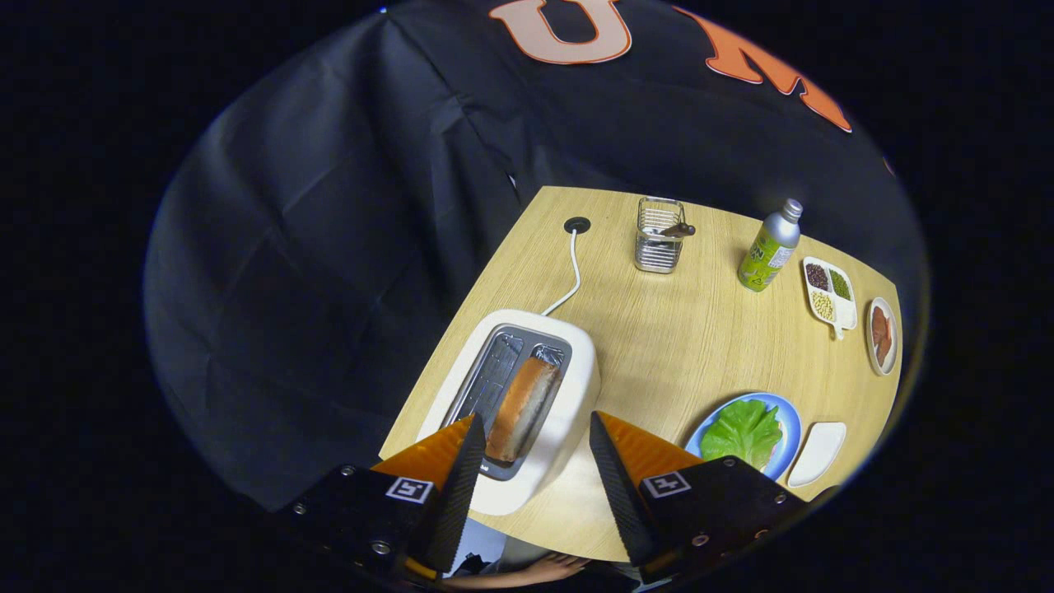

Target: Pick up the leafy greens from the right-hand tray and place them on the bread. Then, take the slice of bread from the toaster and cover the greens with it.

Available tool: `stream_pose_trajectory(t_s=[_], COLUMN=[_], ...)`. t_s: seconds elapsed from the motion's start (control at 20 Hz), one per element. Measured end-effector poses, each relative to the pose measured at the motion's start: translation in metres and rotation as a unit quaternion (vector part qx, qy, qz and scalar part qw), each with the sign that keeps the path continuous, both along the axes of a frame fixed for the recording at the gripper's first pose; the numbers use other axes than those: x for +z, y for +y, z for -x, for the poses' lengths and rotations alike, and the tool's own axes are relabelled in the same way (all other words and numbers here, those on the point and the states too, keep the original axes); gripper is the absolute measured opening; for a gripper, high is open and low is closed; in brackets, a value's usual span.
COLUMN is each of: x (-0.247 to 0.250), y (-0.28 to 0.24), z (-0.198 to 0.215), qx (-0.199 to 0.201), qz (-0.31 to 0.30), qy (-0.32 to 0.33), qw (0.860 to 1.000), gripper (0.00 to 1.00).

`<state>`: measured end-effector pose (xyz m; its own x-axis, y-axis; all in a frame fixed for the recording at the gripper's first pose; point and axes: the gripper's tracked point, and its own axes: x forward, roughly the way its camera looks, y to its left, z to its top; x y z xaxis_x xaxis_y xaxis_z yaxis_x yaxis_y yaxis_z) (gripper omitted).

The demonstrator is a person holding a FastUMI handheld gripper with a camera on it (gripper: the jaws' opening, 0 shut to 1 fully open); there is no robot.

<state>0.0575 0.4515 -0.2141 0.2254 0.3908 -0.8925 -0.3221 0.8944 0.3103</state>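
The gripper (pixel 531 449) hangs above the toaster (pixel 527 403), its two fingers spread wide and pinching nothing; the slice of bread (pixel 520 405) stands on edge in the right-hand slot, between and just beyond the tips. The leafy greens (pixel 743 431) already lie on the blue plate (pixel 789 428) to the right, apparently over the lower bread, so the step in hand is judged to be lifting the slice. To do it well, descend with the fingers either side of the crust, press on its flat faces, and draw straight up, clear of the wire guides. The toaster is smooth and rounded, the slice browned and matt, the greens crinkled. Farther off stand a wire mesh holder (pixel 659 235) and a metal bottle (pixel 770 247).
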Motion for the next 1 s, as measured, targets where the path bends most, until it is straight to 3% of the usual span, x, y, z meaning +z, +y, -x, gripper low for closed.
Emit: stream_pose_trajectory(t_s=[0.5, 0.65, 0.9, 1.0], x=[-0.035, -0.039, -0.039, -0.036], y=[0.028, 0.034, 0.029, 0.026], z=[-0.004, -0.005, -0.008, -0.011], qx=[-0.031, -0.048, -0.046, -0.049], qz=[0.047, 0.047, 0.056, 0.052], qy=[0.039, 0.041, 0.029, 0.021], qw=[0.998, 0.997, 0.997, 0.997], gripper=[0.46, 0.33, 0.26, 0.17])
